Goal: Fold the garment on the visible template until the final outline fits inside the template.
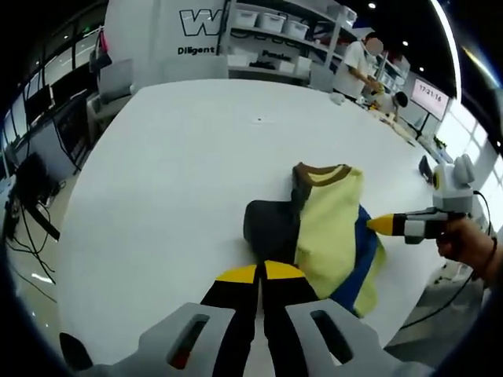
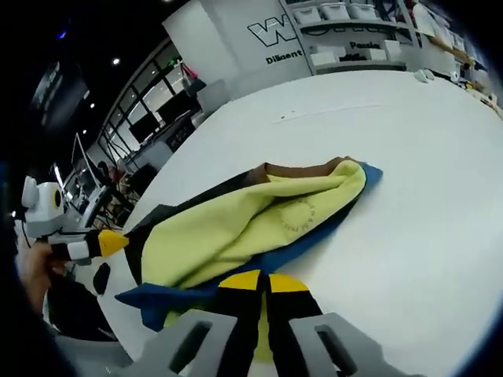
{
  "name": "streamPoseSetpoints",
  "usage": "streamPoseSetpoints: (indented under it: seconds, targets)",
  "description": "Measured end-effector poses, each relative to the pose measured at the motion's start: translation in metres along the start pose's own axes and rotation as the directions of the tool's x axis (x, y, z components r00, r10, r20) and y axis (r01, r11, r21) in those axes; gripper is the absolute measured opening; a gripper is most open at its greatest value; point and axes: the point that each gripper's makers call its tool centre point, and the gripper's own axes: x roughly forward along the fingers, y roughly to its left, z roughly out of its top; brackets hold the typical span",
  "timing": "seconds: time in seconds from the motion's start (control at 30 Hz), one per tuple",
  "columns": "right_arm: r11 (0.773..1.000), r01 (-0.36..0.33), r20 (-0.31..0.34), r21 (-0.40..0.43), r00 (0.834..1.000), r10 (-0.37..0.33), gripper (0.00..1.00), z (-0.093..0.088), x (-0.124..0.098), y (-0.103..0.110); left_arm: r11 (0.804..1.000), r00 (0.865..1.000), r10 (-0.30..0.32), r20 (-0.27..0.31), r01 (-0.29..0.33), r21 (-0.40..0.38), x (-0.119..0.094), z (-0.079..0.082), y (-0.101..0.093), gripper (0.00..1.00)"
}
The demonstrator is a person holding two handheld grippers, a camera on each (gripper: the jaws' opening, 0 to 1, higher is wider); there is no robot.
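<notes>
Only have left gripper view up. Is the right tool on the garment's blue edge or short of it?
Observer: In the right gripper view, the right tool sits over the blue edge of the garment, its jaws together. Grip unclear.
Operator: Any print on the yellow?
Observer: Yes, a round printed mark, toward the collar end.
Operator: Left tool from that side?
Observer: The left tool has its tip beside the black part. Contact unclear.
</notes>
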Motion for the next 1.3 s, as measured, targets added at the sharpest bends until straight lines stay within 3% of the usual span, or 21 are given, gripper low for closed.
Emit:
streamPoseSetpoints:
  seconds: [0.07, 0.43, 0.63, 1.3]
  targets:
    - [0.999, -0.006, 0.013, 0.046, 1.0, 0.006, 0.0, 0.002, -0.002, 0.0, 1.0, 1.0, 0.003, 0.001, -0.003, 0.0, -0.001, 0.0, 0.002, 0.0]
    - [0.996, 0.014, 0.044, 0.087, 0.999, -0.018, 0.0, 0.007, -0.009, -0.016, 0.996, 0.996, 0.092, -0.002, -0.092, 0.013, -0.008, 0.003, 0.034, 0.0]
    - [0.997, 0.053, 0.026, 0.059, 0.998, -0.055, 0.0, 0.004, -0.012, -0.027, 0.985, 0.986, 0.165, -0.019, -0.163, 0.062, -0.011, 0.003, 0.054, 0.0]
    - [0.994, 0.105, 0.006, 0.009, 0.994, -0.105, 0.0, 0.009, -0.021, -0.058, 0.96, 0.964, 0.257, -0.068, -0.247, 0.134, -0.002, 0.017, 0.103, 0.0]
